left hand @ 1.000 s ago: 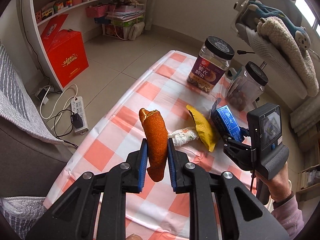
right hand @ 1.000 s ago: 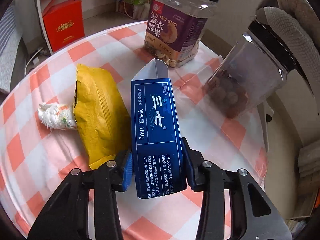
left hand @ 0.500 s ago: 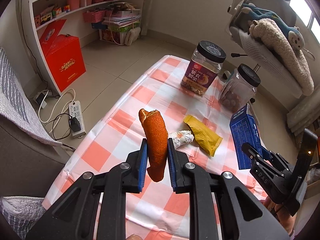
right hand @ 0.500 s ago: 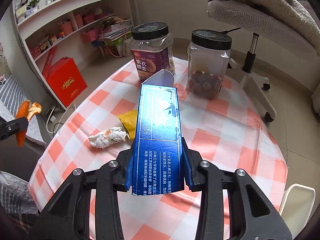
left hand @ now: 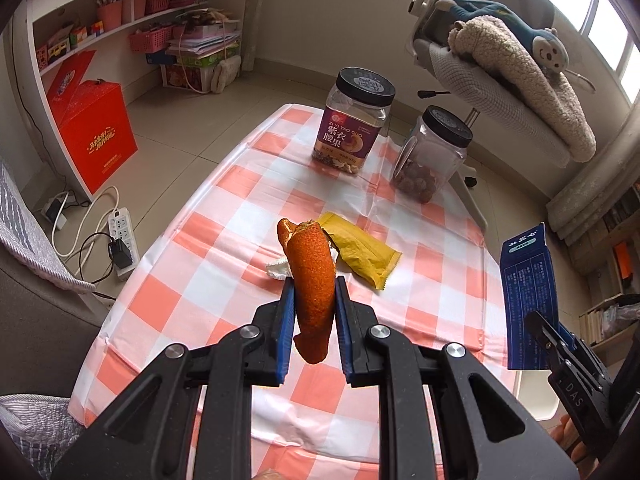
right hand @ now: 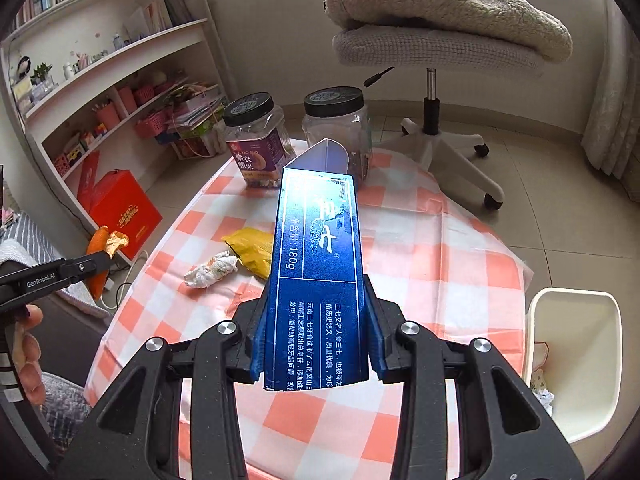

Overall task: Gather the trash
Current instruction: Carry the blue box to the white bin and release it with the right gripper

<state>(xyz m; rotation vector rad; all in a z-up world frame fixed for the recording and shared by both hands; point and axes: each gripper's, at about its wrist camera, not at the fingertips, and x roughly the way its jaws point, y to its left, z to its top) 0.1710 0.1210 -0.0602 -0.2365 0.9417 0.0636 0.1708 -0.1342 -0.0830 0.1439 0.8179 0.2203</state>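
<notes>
My left gripper (left hand: 313, 304) is shut on a curled orange peel (left hand: 310, 280), held upright above the checked tablecloth (left hand: 240, 216). My right gripper (right hand: 316, 322) is shut on a tall blue toothpaste box (right hand: 320, 256), also lifted above the table. From the left wrist view that blue box (left hand: 526, 300) hangs at the far right, past the table edge. On the cloth lie a yellow wrapper (left hand: 360, 250) and a crumpled white tissue (right hand: 210, 270). The orange peel (right hand: 100, 256) shows at the left in the right wrist view. A white trash bin (right hand: 572, 364) stands by the table's right side.
Two black-lidded clear jars stand at the table's far end, a purple-labelled one (left hand: 352, 124) and a jar of brown nuts (left hand: 432, 156). A swivel chair (right hand: 436, 48) piled with a blanket stands beyond. A red box (left hand: 96, 136), power strip (left hand: 122, 232) and shelves sit to the left.
The right gripper lifted the blue box off the table and carried it right and back, rolling it upright. The left gripper drifted with the peel, so the table sits more centred.
</notes>
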